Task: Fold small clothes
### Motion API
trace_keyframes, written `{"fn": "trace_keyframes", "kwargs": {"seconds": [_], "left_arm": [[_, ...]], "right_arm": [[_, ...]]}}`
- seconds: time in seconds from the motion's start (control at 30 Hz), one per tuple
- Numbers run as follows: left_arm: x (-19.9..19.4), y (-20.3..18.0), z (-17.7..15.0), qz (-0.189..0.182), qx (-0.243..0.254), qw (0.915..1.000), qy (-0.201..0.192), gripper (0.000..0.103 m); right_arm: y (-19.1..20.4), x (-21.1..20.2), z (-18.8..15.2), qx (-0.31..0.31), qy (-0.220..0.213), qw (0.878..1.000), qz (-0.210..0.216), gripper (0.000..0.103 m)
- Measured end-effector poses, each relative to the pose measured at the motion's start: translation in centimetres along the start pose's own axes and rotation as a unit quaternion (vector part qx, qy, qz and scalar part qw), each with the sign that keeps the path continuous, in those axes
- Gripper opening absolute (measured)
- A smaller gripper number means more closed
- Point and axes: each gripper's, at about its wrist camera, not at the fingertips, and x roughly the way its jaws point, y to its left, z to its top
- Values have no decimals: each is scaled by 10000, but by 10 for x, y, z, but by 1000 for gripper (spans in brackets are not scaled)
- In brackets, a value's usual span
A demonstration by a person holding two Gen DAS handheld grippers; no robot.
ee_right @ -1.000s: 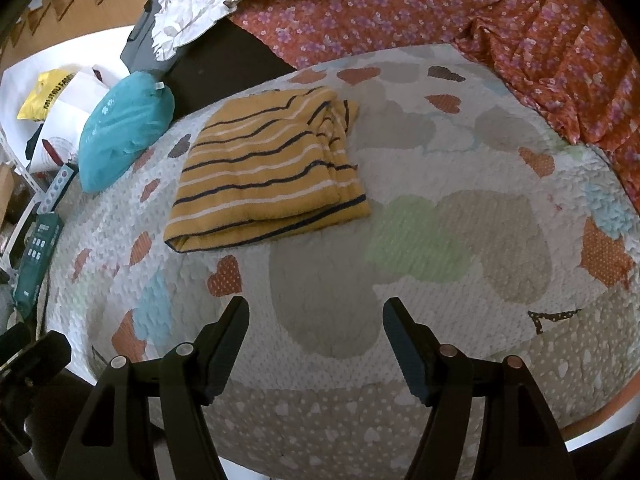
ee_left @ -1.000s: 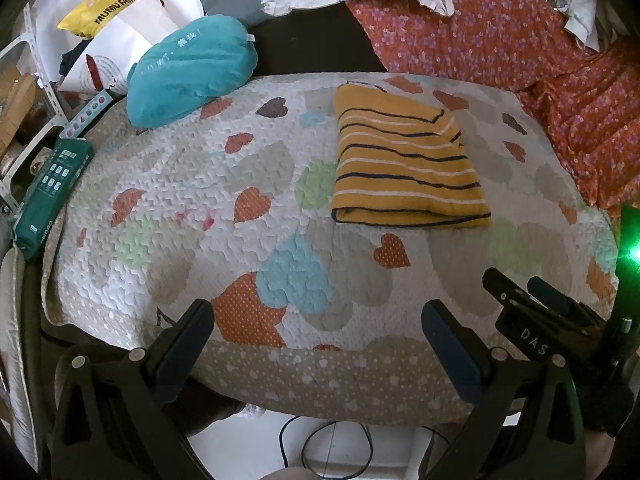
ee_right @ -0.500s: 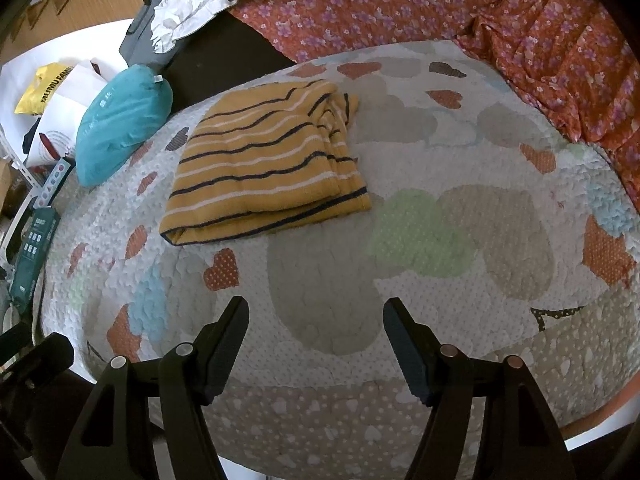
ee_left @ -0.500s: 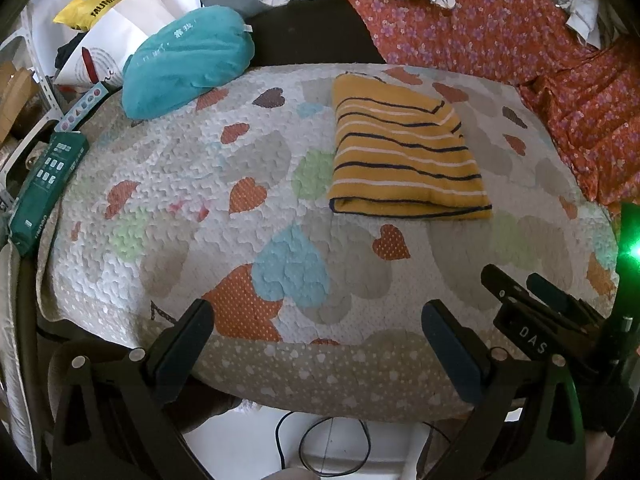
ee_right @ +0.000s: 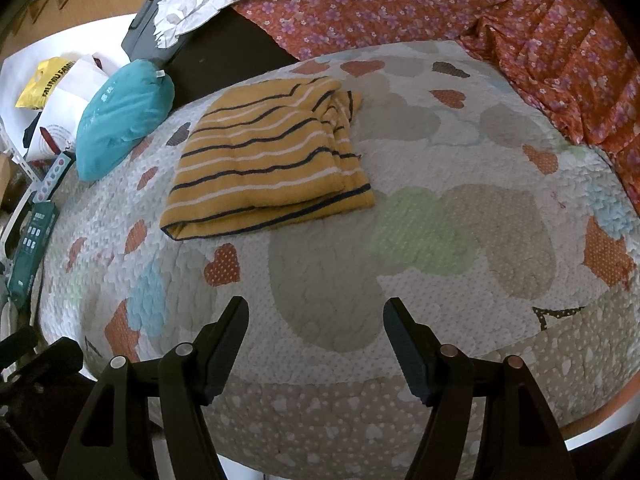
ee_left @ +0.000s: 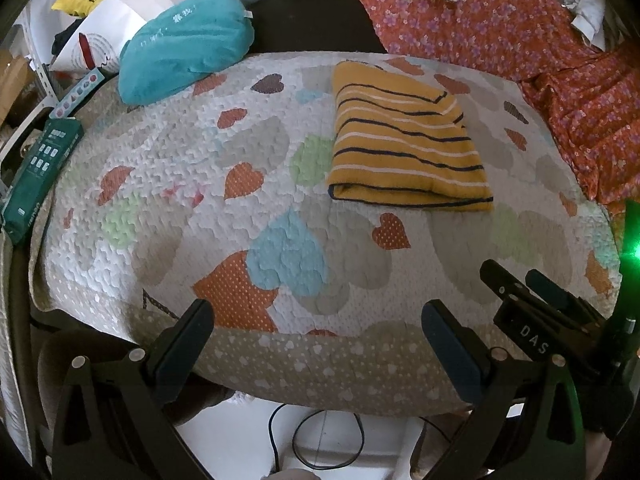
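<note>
A mustard-yellow garment with dark and white stripes [ee_left: 404, 148] [ee_right: 268, 164] lies folded into a flat rectangle on the heart-patterned quilt [ee_left: 200, 152] [ee_right: 460, 208]. My left gripper [ee_left: 316, 320] hovers over the quilt's near edge, open and empty, well short of the garment. My right gripper [ee_right: 316, 318] is also open with nothing between its fingers, above the quilt just below the garment. In the left wrist view the right gripper [ee_left: 532, 292] shows at the lower right.
A teal pillow [ee_left: 184, 44] [ee_right: 120, 120] rests at the quilt's far left corner. A green box [ee_left: 40, 172] lies along the left edge. Orange floral fabric [ee_left: 520, 40] [ee_right: 480, 12] covers the far right. Bags [ee_left: 96, 12] stand beyond the pillow. A cable [ee_left: 320, 436] lies on the floor.
The left wrist view has tilted slightly, so the garment and quilt sit a little higher in frame. Both grippers stay open and the folded garment has not moved.
</note>
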Motion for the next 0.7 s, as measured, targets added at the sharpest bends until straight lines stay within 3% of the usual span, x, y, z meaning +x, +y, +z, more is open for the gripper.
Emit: {"fn": "trace_keyframes", "kwargs": {"seconds": [0.7], "left_arm": [[11, 9, -3, -94, -168, 9995, 233, 103]], "right_arm": [[10, 0, -4, -184, 26, 9998, 33, 75]]}}
